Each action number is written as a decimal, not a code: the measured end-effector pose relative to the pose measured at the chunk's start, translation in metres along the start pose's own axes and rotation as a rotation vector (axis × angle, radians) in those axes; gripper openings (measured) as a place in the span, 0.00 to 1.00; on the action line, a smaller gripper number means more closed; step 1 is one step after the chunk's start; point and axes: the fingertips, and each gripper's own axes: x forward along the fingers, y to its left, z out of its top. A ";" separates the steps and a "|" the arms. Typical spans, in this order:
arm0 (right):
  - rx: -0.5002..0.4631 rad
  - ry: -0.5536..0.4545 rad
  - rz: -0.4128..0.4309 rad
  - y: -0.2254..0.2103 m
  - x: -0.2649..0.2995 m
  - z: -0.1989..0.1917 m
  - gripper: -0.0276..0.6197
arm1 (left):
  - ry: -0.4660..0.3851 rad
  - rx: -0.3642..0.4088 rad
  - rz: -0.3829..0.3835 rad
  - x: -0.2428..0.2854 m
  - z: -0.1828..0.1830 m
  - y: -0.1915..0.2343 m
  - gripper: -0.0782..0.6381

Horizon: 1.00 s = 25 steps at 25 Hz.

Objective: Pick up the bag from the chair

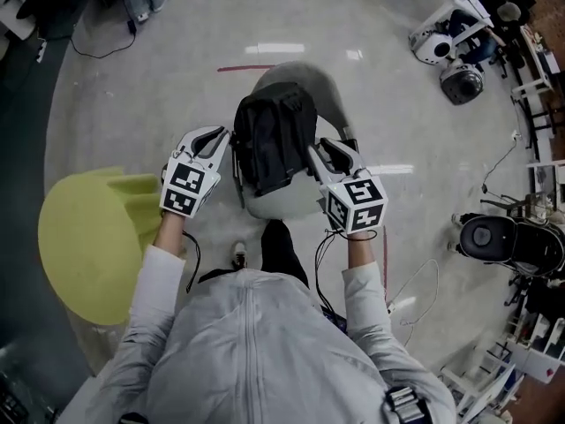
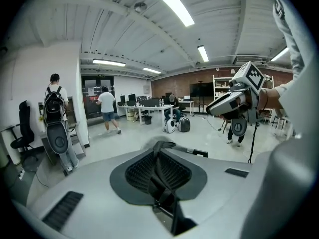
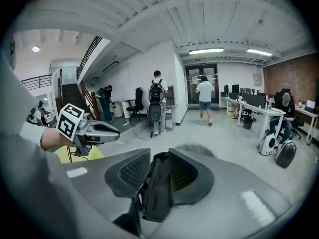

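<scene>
A black bag (image 1: 272, 138) hangs between my two grippers, over the seat of a grey chair (image 1: 287, 200). My left gripper (image 1: 224, 145) holds the bag's left side and is shut on a black strap (image 2: 160, 176). On the bag's right side, my right gripper (image 1: 318, 155) is shut on a fold of black fabric (image 3: 153, 188). Each gripper shows in the other's view, the right gripper (image 2: 219, 105) to the right and the left gripper (image 3: 110, 131) to the left. Whether the bag's underside touches the seat is hidden.
A yellow-green chair (image 1: 86, 237) stands close at the left. Wheeled robots (image 1: 448, 53) and a black round machine (image 1: 491, 237) sit at the right, with cables on the floor. Several people (image 3: 205, 99) stand by desks across the room.
</scene>
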 end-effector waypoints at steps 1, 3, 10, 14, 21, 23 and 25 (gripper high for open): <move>0.002 0.017 0.009 -0.008 0.009 -0.002 0.24 | 0.013 -0.009 0.003 0.009 -0.002 0.003 0.17; 0.004 0.049 0.028 -0.021 0.026 -0.008 0.26 | 0.040 -0.027 0.009 0.026 -0.007 0.007 0.20; 0.030 0.156 0.091 -0.065 0.085 -0.046 0.32 | 0.153 -0.102 0.003 0.088 -0.046 0.021 0.31; 0.076 0.213 0.118 -0.083 0.114 -0.077 0.36 | 0.223 -0.145 -0.013 0.116 -0.077 0.026 0.34; 0.146 0.268 0.186 -0.102 0.155 -0.114 0.41 | 0.309 -0.228 -0.047 0.153 -0.115 0.029 0.44; 0.155 0.287 0.206 -0.102 0.164 -0.125 0.41 | 0.318 -0.261 -0.057 0.162 -0.124 0.030 0.46; 0.164 0.307 0.217 -0.102 0.171 -0.137 0.42 | 0.327 -0.300 -0.060 0.169 -0.133 0.030 0.47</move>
